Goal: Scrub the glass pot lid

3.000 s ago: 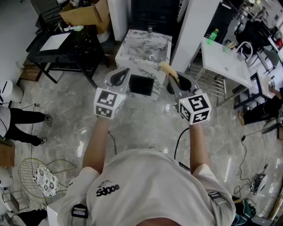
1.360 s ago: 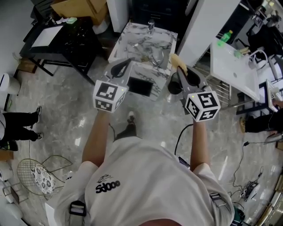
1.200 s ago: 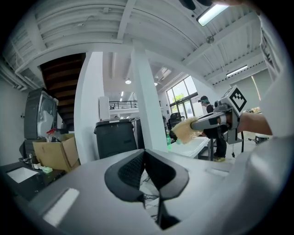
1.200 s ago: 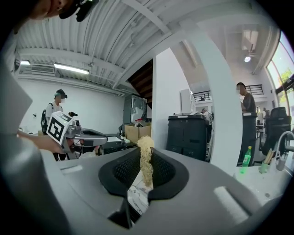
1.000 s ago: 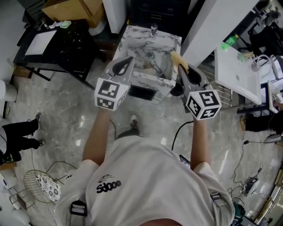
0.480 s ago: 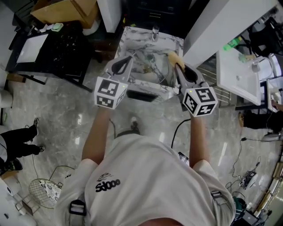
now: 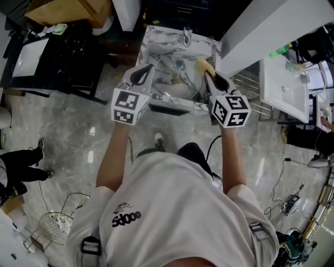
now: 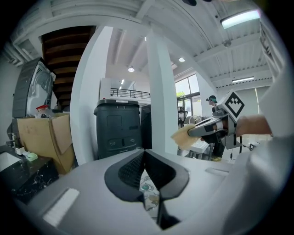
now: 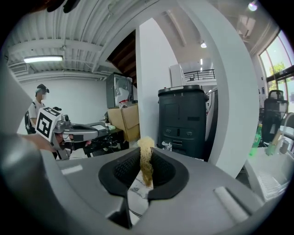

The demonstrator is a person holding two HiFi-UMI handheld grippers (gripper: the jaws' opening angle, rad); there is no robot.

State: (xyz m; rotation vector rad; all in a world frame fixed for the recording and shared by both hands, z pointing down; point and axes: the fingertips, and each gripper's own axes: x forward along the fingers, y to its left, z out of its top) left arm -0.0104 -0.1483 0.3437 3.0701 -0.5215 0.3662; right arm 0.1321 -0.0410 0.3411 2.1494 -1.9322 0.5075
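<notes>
A marble sink unit (image 7: 156,41) stands just ahead of me in the head view. In its basin lies a curved glassy thing (image 7: 180,83), too small to tell whether it is the pot lid. My left gripper (image 7: 147,70) hangs over the sink's left front with its jaws shut and nothing between them, as the left gripper view (image 8: 144,155) shows. Over the basin's right side, my right gripper (image 7: 207,74) is shut on a yellow sponge (image 7: 202,64). The sponge (image 9: 146,160) stands pinched upright between the jaws.
A black table (image 7: 57,52) and a cardboard box (image 7: 68,8) are to the left of the sink. A white pillar (image 7: 261,26) and a white table (image 7: 284,86) stand to the right. A dark bin (image 9: 183,119) is behind the sink. A bystander's legs (image 7: 15,161) are at far left.
I have walked up to the marble sink; both grippers, earlier over the floor in front of it, now hang over its basin. The sponge stays held in the right gripper.
</notes>
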